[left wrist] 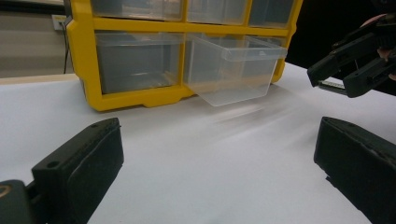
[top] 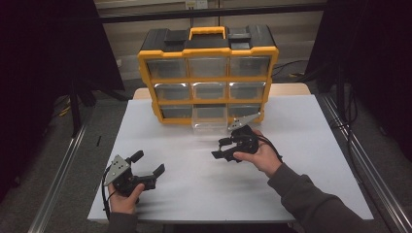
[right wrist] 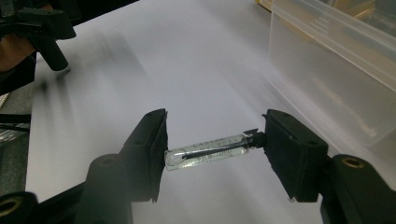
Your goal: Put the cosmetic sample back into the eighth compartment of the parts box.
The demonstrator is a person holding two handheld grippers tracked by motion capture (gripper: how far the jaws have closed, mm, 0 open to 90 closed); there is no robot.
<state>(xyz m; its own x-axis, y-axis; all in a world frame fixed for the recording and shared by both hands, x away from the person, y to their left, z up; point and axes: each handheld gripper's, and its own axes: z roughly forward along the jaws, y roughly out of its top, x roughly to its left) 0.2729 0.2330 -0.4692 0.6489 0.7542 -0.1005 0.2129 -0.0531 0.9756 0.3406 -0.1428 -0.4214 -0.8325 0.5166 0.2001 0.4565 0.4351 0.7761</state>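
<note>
One vial: a small clear glass vial with a dark cap [right wrist: 210, 151] spans the gap between the black jaws of the right gripper [right wrist: 212, 151], clamped end to end, base on one pad and cap on the other.
Right gripper: held above the white table top [top: 301, 145], just in front of the cabinet; seen from the high view [top: 228, 148] it sits in the person's right hand [top: 260, 155].
Left gripper: jaws wide apart with nothing between them [left wrist: 210, 158], resting low near the table's front left [top: 145, 170].
Cabinet: a yellow-framed organiser with clear plastic drawers and a black top [top: 208, 73] stands at the far side of the table.
Open drawer: the clear plastic drawer in the bottom row's middle slot [left wrist: 233, 70] is pulled out and tips forward; it looks empty as far as can be told.
Done so far: drawer out, vial gripped and lifted.
Left to do: probably carry the vial over the drawer, release it inside, then push the drawer shut.
</note>
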